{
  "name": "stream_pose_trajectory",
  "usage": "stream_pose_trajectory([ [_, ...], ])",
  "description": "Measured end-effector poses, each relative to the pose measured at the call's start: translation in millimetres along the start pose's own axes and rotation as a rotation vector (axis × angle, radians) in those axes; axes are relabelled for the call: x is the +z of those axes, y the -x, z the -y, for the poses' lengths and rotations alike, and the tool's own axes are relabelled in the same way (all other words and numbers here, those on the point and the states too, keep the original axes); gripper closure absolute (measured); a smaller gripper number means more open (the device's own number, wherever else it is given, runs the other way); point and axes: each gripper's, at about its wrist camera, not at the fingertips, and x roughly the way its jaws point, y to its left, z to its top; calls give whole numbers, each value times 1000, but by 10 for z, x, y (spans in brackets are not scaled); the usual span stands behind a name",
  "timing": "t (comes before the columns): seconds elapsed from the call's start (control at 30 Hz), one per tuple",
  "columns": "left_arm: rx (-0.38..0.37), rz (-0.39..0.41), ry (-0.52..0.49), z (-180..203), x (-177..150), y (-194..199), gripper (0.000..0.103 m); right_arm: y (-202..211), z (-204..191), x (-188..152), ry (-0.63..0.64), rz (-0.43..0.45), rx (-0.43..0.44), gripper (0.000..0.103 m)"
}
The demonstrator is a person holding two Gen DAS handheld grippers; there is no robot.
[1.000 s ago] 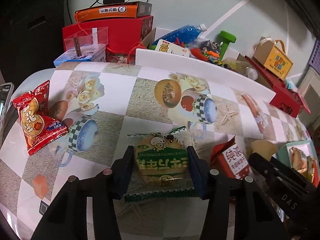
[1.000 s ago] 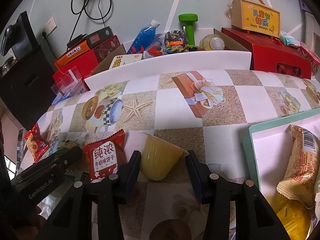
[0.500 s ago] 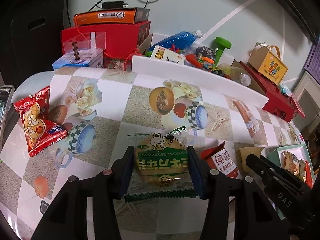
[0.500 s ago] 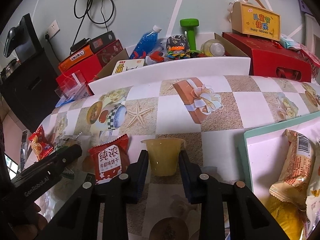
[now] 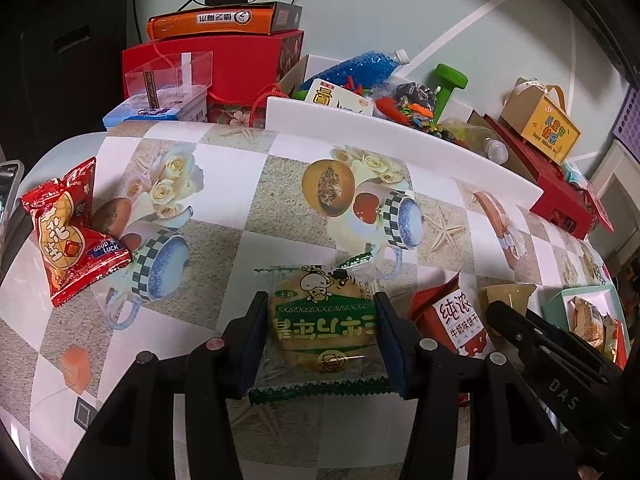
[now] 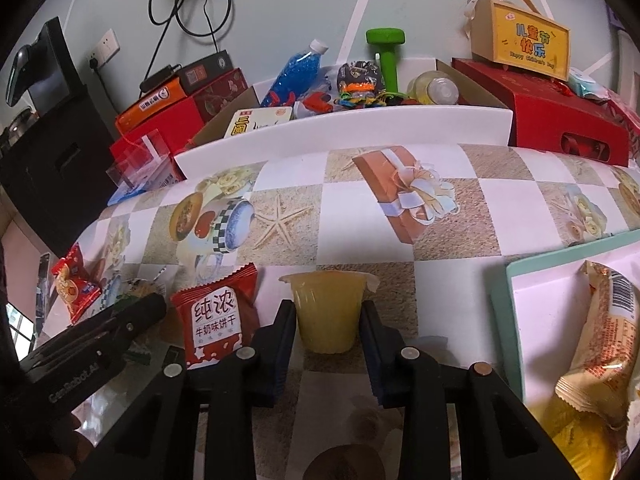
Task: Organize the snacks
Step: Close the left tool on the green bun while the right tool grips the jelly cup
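My left gripper (image 5: 322, 340) is shut on a green-wrapped round cake (image 5: 324, 328), pads pressing both sides of the packet. My right gripper (image 6: 327, 332) is shut on a yellow jelly cup (image 6: 326, 308), held upright just above the table. A red milk-biscuit packet (image 6: 214, 316) lies between the two grippers, also seen as the red biscuit packet (image 5: 456, 316) in the left wrist view. A red peanut snack bag (image 5: 64, 236) lies at the table's left edge. A teal-rimmed white tray (image 6: 520, 280) at the right holds several wrapped snacks (image 6: 604, 340).
A white board (image 6: 340, 128) runs along the table's back edge. Behind it stand red gift boxes (image 5: 224, 60), a clear plastic box (image 5: 168, 80), a blue bottle (image 6: 296, 68), a green dumbbell (image 6: 386, 52) and a yellow carton (image 6: 520, 44).
My right gripper closed on the jelly cup, turned it upright and lifted it slightly. The left gripper kept its hold on the green cake without moving.
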Motion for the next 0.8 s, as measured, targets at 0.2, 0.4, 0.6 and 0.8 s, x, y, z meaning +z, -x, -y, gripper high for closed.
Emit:
stream_pose_trajectory([
  [0.2,-2,-9,7,-19,-10,-28,50,-59,-52,32,21,-3,-15,54],
  [0.4,1,-9,4,-17,-11,-28,50,-70,-43,40,15,5,-24,60],
  [0.6,2,-8,1,-8,-14,-28,50,-59,-14,30,1,12,-15,65],
  [0.8,-5,7,7,-7,2,21,50,37,0,29,-9,30,-9,67],
])
